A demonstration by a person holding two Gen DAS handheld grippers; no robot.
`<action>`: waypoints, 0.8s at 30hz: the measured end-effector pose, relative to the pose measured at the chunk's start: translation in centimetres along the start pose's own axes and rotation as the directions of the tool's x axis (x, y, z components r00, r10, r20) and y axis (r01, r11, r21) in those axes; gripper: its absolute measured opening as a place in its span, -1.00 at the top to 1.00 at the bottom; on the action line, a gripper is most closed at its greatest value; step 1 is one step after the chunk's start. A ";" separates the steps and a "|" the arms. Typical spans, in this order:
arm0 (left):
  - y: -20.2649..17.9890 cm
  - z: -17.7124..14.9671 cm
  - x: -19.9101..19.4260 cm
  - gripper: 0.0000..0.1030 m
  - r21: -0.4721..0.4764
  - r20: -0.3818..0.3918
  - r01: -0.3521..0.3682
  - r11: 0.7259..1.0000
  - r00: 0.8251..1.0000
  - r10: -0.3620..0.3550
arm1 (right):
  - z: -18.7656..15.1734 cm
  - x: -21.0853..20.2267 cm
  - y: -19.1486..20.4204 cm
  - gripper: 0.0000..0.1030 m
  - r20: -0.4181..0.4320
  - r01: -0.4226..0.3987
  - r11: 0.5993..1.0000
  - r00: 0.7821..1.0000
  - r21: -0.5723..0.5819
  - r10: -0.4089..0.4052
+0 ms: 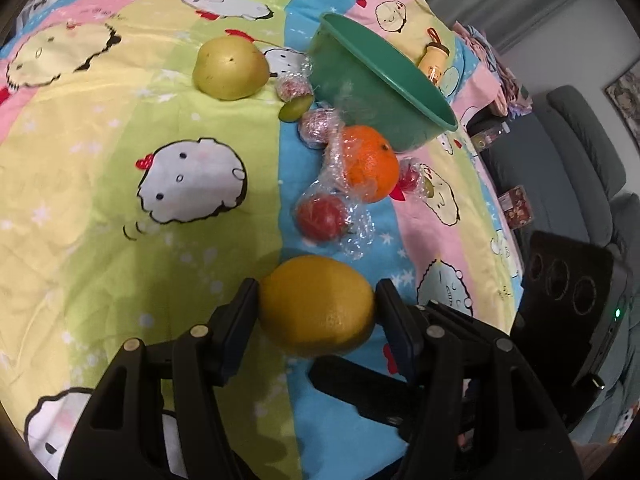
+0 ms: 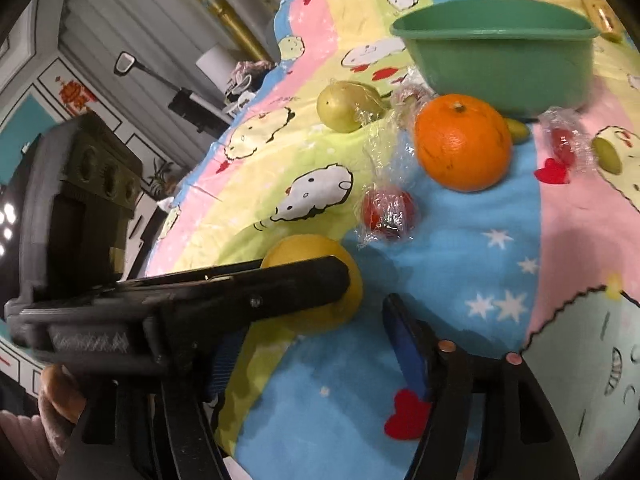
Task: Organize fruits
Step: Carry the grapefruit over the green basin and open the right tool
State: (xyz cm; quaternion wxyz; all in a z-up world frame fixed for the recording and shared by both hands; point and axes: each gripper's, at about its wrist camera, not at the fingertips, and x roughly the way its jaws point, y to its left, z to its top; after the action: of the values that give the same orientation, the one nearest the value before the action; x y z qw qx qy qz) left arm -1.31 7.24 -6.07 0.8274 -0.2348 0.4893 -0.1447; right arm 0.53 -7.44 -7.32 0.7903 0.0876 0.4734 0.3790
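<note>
Cartoon-print bedsheet [image 1: 120, 160] covers the surface; grey sofa [image 1: 580, 152] past its right edge. Left gripper [image 1: 316, 300] clamps lemon [image 1: 316, 306] near the front edge. Right gripper [image 2: 316, 320] part open, nothing held. Orange [image 2: 463, 142], pear [image 1: 230, 68], wrapped tomato [image 1: 322, 216] crowd beside green bowl [image 2: 496, 32]; open sheet to the left.

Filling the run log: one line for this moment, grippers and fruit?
left gripper: shut on round yellow lemon | right gripper: open, empty | green plastic bowl: no fruit visible inside | orange: on cloth
</note>
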 end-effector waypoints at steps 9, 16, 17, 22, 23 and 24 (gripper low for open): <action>-0.1 -0.4 -0.5 -0.15 0.002 0.002 -0.005 1.000 1.000 0.005 | 0.1 1.1 0.9 -0.14 0.016 -0.025 0.997 1.000 -0.069 0.026; -3.1 -0.3 -2.9 -0.15 0.069 0.089 -0.031 0.997 0.996 0.025 | 0.6 -1.4 1.6 -0.12 0.091 -0.060 0.994 0.994 -0.087 0.068; -3.6 0.1 -3.1 -0.15 0.081 0.098 -0.032 0.996 0.995 0.024 | 0.9 -2.1 1.6 -0.12 0.115 -0.060 0.994 0.991 -0.092 0.070; -7.5 3.6 -3.2 -0.15 0.177 0.140 -0.041 0.983 0.990 0.016 | 3.5 -5.0 0.7 -0.12 0.216 -0.050 0.994 0.974 -0.100 0.070; -8.3 4.5 -3.1 -0.15 0.192 0.147 -0.038 0.981 0.989 0.009 | 4.3 -5.7 0.4 -0.12 0.238 -0.043 0.994 0.969 -0.101 0.067; -9.3 5.7 -3.0 -0.15 0.213 0.158 -0.034 0.977 0.987 0.000 | 5.2 -6.5 0.1 -0.12 0.260 -0.034 0.994 0.964 -0.105 0.060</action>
State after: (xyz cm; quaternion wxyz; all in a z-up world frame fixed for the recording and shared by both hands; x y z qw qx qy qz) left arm 2.11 2.20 3.42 0.8851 -0.1504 0.4061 -0.1705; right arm 2.97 -10.64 -0.08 0.8402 0.1089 0.3428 0.4059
